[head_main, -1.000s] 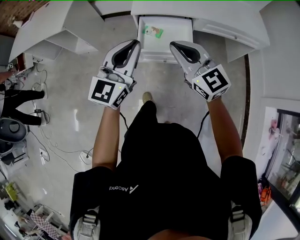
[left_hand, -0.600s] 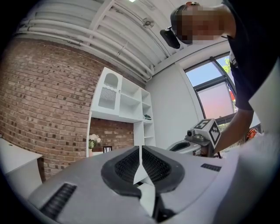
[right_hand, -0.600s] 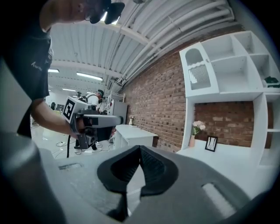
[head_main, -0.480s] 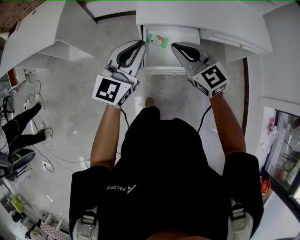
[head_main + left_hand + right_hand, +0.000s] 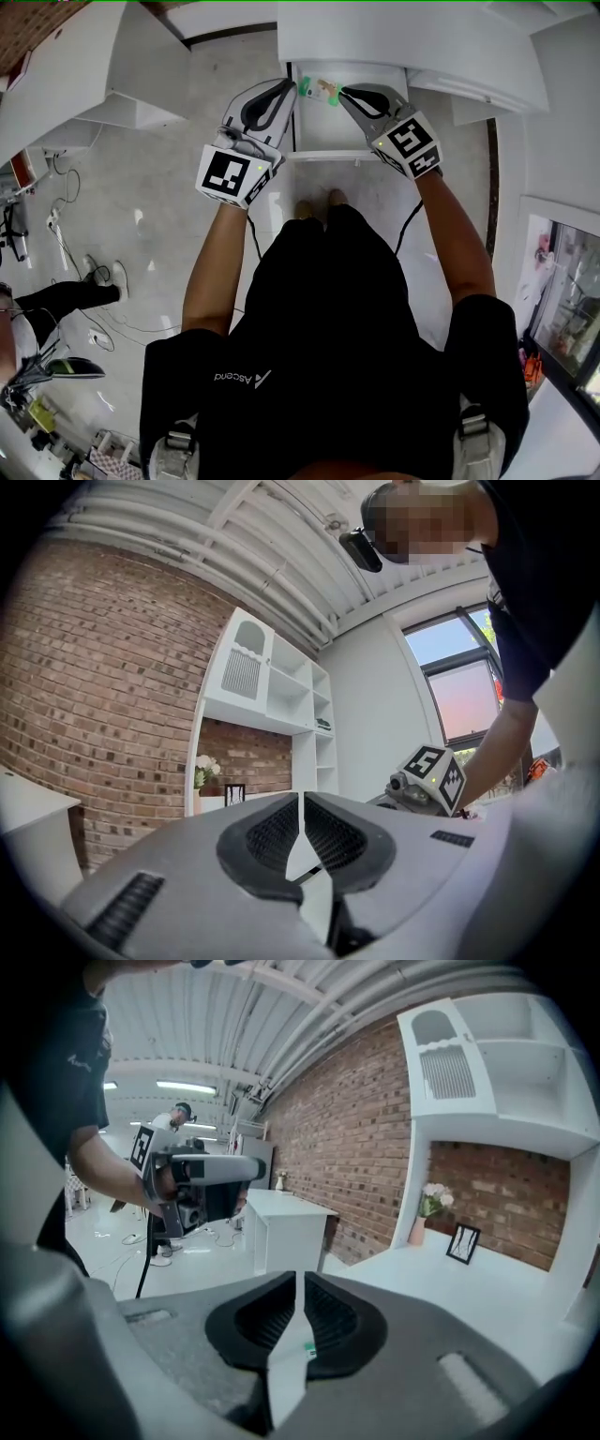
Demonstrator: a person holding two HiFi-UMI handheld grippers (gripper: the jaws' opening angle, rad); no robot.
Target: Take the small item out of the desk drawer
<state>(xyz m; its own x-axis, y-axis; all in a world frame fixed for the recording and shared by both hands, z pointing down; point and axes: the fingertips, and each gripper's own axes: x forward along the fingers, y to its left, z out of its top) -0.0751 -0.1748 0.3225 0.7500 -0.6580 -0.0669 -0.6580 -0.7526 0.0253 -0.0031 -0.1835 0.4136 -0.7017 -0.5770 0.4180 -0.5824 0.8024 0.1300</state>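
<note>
Closer than a second ago, both gripper tips now flank the small green-and-tan item (image 5: 319, 89). It lies flat on the white floor of the open desk drawer (image 5: 323, 136), at the end nearest the desk (image 5: 394, 37). The right gripper (image 5: 345, 92) reaches in from the drawer's right side, with its tip just beside the item. I read its jaws as nearly together, having just begun opening, with nothing clamped between them. The left gripper (image 5: 292, 87) sits at the drawer's left edge, jaws closed to a hairline and empty.
</note>
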